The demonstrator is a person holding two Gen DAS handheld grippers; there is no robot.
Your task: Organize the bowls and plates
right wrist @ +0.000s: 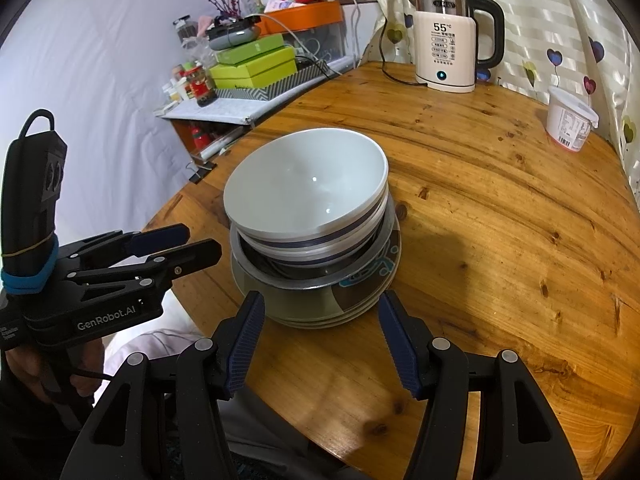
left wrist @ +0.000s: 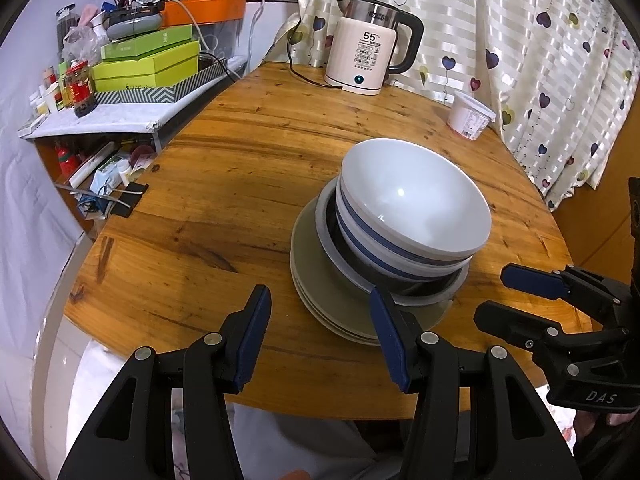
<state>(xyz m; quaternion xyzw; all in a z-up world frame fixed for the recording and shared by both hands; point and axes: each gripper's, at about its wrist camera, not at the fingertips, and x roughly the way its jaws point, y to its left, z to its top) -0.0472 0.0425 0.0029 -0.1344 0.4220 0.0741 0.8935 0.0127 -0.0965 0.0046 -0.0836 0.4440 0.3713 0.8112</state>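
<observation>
A stack stands on the round wooden table (left wrist: pixel 248 152). White bowls with a blue band (left wrist: pixel 416 204) sit nested in a metal bowl (left wrist: pixel 420 300), on a pile of greenish plates (left wrist: pixel 320 292). The stack also shows in the right wrist view: white bowls (right wrist: pixel 304 188), metal bowl (right wrist: pixel 304 280), plates (right wrist: pixel 360 296). My left gripper (left wrist: pixel 320 332) is open and empty just before the plates' near left edge. My right gripper (right wrist: pixel 322 336) is open and empty in front of the stack. It also shows at the right of the left wrist view (left wrist: pixel 508 296).
An electric kettle (left wrist: pixel 368 52) with its cord stands at the table's far edge. A white tub (left wrist: pixel 470 114) sits at the far right by the curtain. A cluttered side shelf with green boxes (left wrist: pixel 148 64) stands left of the table.
</observation>
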